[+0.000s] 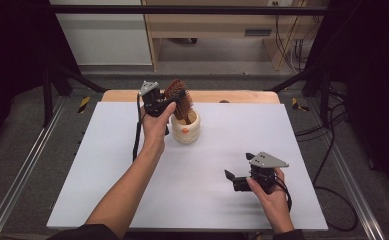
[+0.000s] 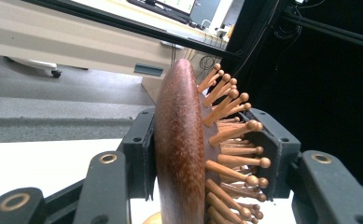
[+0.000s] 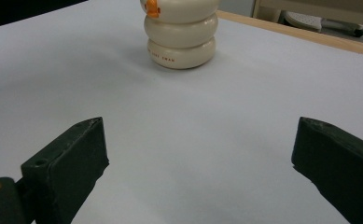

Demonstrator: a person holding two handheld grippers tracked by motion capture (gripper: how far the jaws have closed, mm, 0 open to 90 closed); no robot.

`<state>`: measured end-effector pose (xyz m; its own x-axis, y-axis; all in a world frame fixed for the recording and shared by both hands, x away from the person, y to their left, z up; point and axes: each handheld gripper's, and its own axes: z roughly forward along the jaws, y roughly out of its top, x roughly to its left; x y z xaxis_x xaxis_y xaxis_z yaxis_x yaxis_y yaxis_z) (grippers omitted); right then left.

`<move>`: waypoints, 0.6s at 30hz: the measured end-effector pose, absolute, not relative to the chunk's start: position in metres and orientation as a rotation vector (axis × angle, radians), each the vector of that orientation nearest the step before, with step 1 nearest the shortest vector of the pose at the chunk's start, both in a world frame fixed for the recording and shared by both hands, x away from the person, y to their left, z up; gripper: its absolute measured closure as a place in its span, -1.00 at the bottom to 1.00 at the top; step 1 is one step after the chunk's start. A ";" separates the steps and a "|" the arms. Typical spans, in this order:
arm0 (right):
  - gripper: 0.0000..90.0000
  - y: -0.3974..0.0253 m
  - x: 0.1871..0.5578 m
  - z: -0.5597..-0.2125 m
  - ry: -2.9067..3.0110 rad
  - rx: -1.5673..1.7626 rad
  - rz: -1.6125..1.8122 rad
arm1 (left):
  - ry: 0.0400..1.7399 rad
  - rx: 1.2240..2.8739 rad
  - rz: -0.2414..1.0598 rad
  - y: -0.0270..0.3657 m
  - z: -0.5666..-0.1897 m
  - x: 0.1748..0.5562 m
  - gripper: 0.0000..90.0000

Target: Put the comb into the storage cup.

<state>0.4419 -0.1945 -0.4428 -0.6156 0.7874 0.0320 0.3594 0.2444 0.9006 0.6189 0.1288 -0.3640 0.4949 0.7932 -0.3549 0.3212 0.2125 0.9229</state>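
A brown wooden hairbrush with peg bristles stands handle-down in a cream ribbed cup at the back middle of the white table. My left gripper is shut on the brush head. In the left gripper view the brush head sits clamped between the two black jaws, bristles pointing right. My right gripper rests low near the front right, open, with nothing between its jaws. In the right gripper view the cream cup with an orange mark stands ahead beyond my right gripper.
The white tabletop has a wooden edge at the back. Metal rails run along both sides on the floor. Cables lie to the right of the table. A wooden cabinet stands behind.
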 end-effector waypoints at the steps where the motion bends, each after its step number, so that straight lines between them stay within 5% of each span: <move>1: -0.91 -0.194 0.442 -0.443 2.094 1.046 1.338 | 1.073 1.370 0.432 0.130 -0.365 0.619 0.06; 18: -0.91 -0.194 0.442 -0.443 2.098 1.043 1.337 | 1.110 1.345 0.415 0.140 -0.370 0.621 0.03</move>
